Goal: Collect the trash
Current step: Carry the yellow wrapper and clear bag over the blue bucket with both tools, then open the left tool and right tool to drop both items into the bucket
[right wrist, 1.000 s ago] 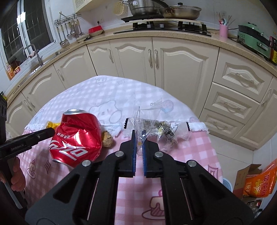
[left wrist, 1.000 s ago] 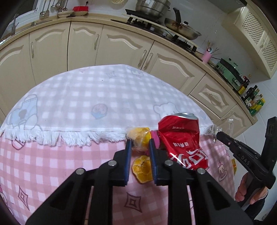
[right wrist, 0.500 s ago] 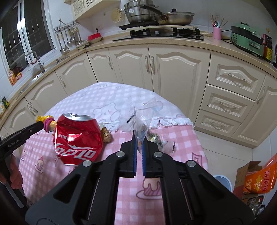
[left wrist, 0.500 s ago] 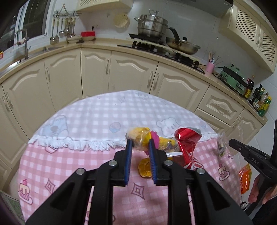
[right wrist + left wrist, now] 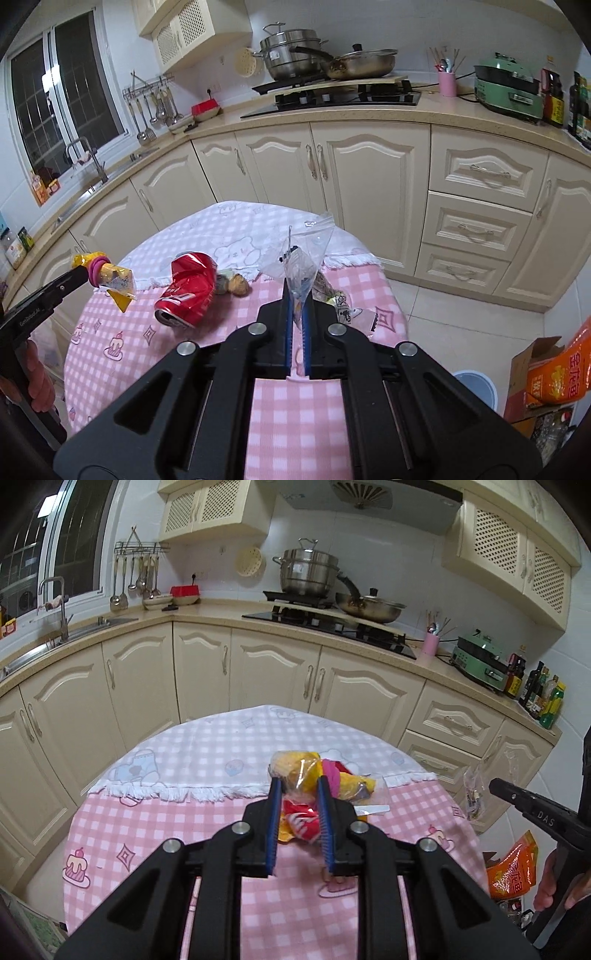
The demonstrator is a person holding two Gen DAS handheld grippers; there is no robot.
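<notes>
My left gripper (image 5: 297, 786) is shut on a yellow snack wrapper with a pink band (image 5: 295, 768) and holds it above the table; it also shows in the right wrist view (image 5: 105, 275). My right gripper (image 5: 298, 291) is shut on a clear plastic bag (image 5: 306, 247), lifted off the table; the bag also shows in the left wrist view (image 5: 474, 790). A crushed red can (image 5: 188, 288) lies on the pink checked tablecloth (image 5: 122, 343). Two small brown bits (image 5: 232, 284) lie beside the can. More clear wrappers (image 5: 340, 306) lie right of my right gripper.
The round table stands in front of cream kitchen cabinets (image 5: 369, 173). An orange bag in a cardboard box (image 5: 554, 373) and a pale blue bin (image 5: 476, 387) are on the floor at the right. A white fringed cloth (image 5: 221, 753) covers the table's far half.
Both grippers have risen and pulled back from the table, each carrying its item. The can and scraps stay on the table and look smaller now.
</notes>
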